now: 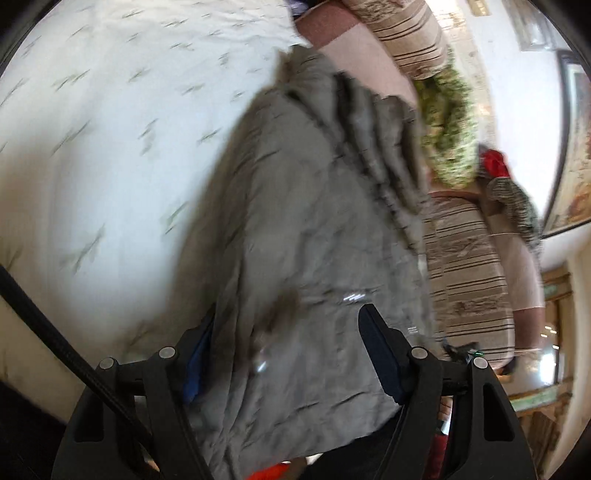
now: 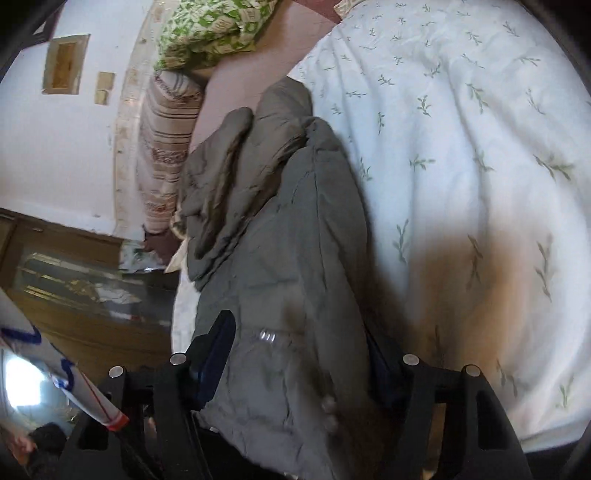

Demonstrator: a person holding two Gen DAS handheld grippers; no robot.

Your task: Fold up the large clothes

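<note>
A large grey quilted jacket point(image 1: 295, 229) lies bunched on a bed with a white leaf-print cover point(image 1: 103, 147). My left gripper point(image 1: 291, 325) has its fingers spread wide around the jacket's near edge, with the cloth filling the gap between them. In the right wrist view the same jacket point(image 2: 280, 236) runs away from me over the cover point(image 2: 461, 155). My right gripper point(image 2: 299, 339) also stands wide around a thick fold of the jacket; its right finger is mostly hidden behind the cloth. The left view is blurred.
Striped brown cushions point(image 1: 465, 266) and a green patterned pillow point(image 1: 450, 125) lie beside the jacket by the wall. A red cloth point(image 1: 495, 162) sits further back. In the right view a striped cushion point(image 2: 166, 147), the green pillow point(image 2: 214, 33) and a wooden cabinet point(image 2: 74, 280) are at the left.
</note>
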